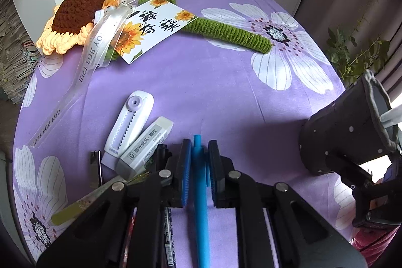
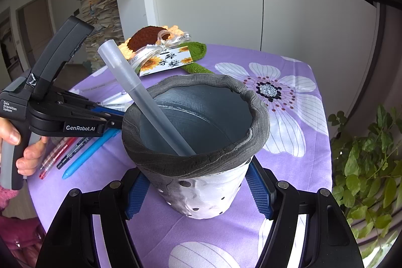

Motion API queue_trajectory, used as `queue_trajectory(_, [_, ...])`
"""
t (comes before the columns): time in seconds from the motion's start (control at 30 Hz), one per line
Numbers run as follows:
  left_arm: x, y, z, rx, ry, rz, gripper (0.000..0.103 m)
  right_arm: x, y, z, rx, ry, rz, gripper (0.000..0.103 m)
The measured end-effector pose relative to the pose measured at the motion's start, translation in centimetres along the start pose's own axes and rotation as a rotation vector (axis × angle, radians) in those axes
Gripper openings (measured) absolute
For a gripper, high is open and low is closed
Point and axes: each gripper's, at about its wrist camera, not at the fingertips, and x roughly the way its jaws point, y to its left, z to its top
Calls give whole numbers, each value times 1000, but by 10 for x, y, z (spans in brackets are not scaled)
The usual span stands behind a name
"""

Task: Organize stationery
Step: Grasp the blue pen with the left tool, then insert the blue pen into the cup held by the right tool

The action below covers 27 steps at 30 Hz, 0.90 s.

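Observation:
My left gripper (image 1: 198,142) has its jaws on either side of a blue pen (image 1: 201,195) that lies on the purple cloth; the pads stand close to it. The blue pen also shows in the right wrist view (image 2: 88,152). My right gripper (image 2: 198,182) is shut on the dark dotted pen holder (image 2: 201,142), tilted toward the left gripper. A frosted white pen (image 2: 140,94) stands inside the holder. The holder appears at the right in the left wrist view (image 1: 351,127). A white utility knife (image 1: 130,122), an eraser (image 1: 144,150) and a black marker (image 1: 168,225) lie beside the left gripper.
A crochet sunflower (image 1: 78,14) with a green stem (image 1: 226,32), ribbon and card (image 1: 153,29) lies at the table's far side. A red pen (image 2: 55,157) and a black marker (image 2: 75,150) lie by the blue pen. A potted plant (image 2: 364,167) stands to the right.

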Motion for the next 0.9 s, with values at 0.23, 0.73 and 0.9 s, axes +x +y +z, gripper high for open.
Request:
queue_trajectory(0.23, [-57,-5,-2,20,-121,-47,11,0,-1,0,0,0,1,71])
queue_trajectory(0.73, [-176,-45,31,101,-479,-140,11,0,-1,0,0,0,1,71])
queue_trajectory(0.9, [-195,-67,50,137,-566,-196,11,0,-1,0,0,0,2,71])
